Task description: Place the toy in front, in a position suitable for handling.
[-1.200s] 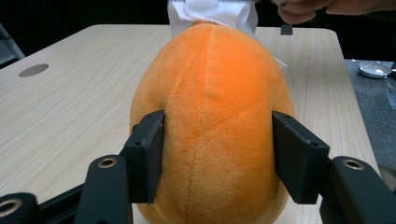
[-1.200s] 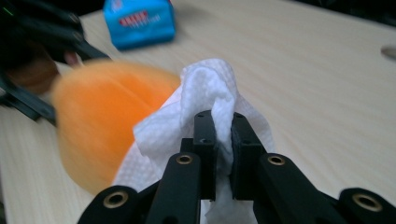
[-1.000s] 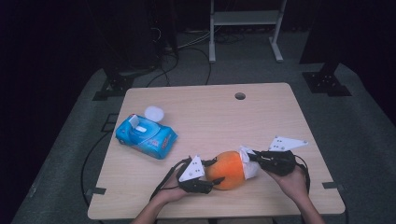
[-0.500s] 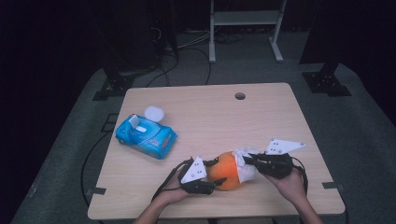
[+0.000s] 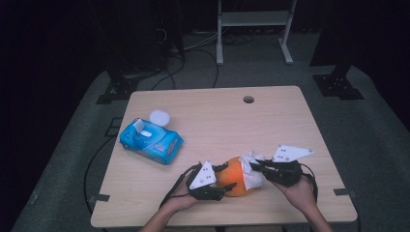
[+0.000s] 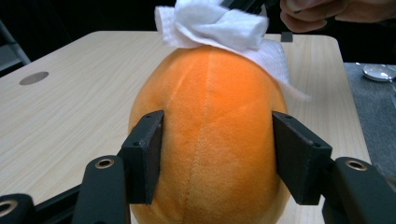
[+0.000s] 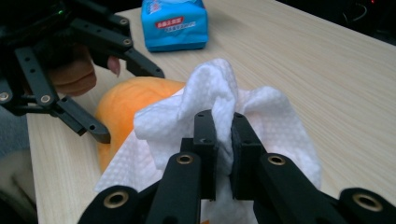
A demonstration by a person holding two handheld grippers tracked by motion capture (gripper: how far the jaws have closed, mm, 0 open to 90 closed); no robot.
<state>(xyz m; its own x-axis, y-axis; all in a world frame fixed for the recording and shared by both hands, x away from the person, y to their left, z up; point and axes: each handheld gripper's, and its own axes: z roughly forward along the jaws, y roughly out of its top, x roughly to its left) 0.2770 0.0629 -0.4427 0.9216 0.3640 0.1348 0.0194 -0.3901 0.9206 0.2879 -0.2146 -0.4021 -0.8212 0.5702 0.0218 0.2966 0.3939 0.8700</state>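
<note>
An orange plush ball lies near the table's front edge. My left gripper is shut on it, one black pad pressed into each side. A crumpled white wipe rests against the toy's right end. My right gripper is shut on that wipe, and a fold of it is pinched between the pads. In the left gripper view the wipe sits on top of the plush ball. In the right gripper view the wipe covers part of the toy, with the left gripper behind it.
A blue pack of wipes lies at the table's left, with a white round lid just behind it. The wooden table has a cable hole near its far edge. A metal stand and cables are on the floor beyond.
The right gripper with the wipe has shifted slightly down and left against the toy. The left gripper and the toy have stayed put.
</note>
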